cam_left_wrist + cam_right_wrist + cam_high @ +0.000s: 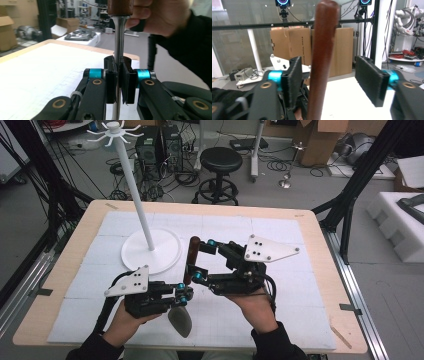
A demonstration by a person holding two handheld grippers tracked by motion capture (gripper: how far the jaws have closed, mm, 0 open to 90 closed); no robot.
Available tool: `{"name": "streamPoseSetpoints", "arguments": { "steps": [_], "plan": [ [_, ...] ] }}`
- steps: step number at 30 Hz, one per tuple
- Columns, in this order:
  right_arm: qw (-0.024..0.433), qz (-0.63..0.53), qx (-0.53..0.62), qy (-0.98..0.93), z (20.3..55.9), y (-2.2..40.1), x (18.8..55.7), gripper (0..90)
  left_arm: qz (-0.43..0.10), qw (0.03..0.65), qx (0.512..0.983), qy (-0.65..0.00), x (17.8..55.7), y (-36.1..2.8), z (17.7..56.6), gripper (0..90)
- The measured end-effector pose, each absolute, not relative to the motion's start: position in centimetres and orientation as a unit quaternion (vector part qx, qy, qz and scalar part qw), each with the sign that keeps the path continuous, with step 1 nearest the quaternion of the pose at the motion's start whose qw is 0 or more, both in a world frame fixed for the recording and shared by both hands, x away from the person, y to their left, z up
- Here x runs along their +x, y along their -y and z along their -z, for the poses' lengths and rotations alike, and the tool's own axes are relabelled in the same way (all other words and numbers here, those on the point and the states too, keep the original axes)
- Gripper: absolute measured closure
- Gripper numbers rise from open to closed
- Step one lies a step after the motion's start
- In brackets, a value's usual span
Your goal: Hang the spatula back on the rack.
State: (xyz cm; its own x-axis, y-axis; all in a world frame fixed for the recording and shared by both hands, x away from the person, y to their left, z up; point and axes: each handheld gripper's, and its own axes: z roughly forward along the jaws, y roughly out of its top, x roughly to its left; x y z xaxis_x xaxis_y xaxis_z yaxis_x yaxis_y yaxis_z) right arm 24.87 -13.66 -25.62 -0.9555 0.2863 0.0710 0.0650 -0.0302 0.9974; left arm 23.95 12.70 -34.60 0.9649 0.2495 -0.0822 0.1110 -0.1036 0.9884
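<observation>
From the high view, the left gripper (183,296) sits near the front edge of the white mat (280,320) that covers the wooden table (65,265), its jaws clamped on the metal shank of a ladle (187,285). The ladle's grey bowl (180,321) hangs low beside the left hand (125,320), and its dark wooden handle (192,255) rises up and away toward the middle of the table. The right gripper (204,260) reaches in from the right, with the right hand (255,307) beneath it, and its two jaws stand on either side of the wooden handle with a gap showing. A white stand (150,251) with a round base and a tall pole topped by radiating hooks is just behind the ladle, at the left of the mat. In the left gripper view, the two black jaws are pressed tight against the ladle's shiny metal shank (119,45), which runs straight up between them to the brown wooden handle (120,7) at the top edge; a hand (160,17) and a dark sleeve (190,47) show just beyond it. In the right gripper view, the wooden handle (322,60) stands upright and slightly tilted between the two ribbed pads (369,78), lying close beside the left one and well clear of the right one, so these jaws are parted and grip nothing. Cardboard boxes (319,47) stand in the background.
</observation>
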Motion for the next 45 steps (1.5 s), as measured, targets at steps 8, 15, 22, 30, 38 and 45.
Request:
{"name": "streamPoseSetpoints", "arguments": {
  "steps": [8, 15, 22, 30, 38, 45],
  "plan": [
    [0.076, -0.699, 0.128, -0.7, 25.0, 12.8, 24.7, 56.9, -0.061, 0.65, 0.747, -0.127, 23.9, -12.5, 34.7, 83.6],
    [0.06, -0.703, 0.13, -0.697, 25.0, 12.9, 24.8, 70.8, -0.063, 0.652, 0.745, -0.122, 23.8, -12.5, 34.7, 83.5],
    [0.021, -0.72, 0.121, -0.683, 24.8, 12.9, 24.9, 72.5, -0.048, 0.67, 0.733, -0.107, 23.6, -12.8, 34.5, 83.2],
    [-0.011, -0.73, 0.095, -0.677, 24.4, 13.1, 25.2, 72.5, 0.004, 0.688, 0.72, -0.092, 23.7, -13.5, 34.1, 57.4],
    [-0.084, -0.726, 0.029, -0.682, 24.8, 12.1, 25.8, 72.4, 0.041, 0.705, 0.705, -0.062, 23.6, -14.1, 33.7, 56.2],
    [-0.124, -0.726, -0.02, -0.676, 25.3, 11.0, 25.7, 72.4, 0.053, 0.701, 0.71, -0.027, 23.1, -13.7, 33.8, 67.0]
  ]
}}
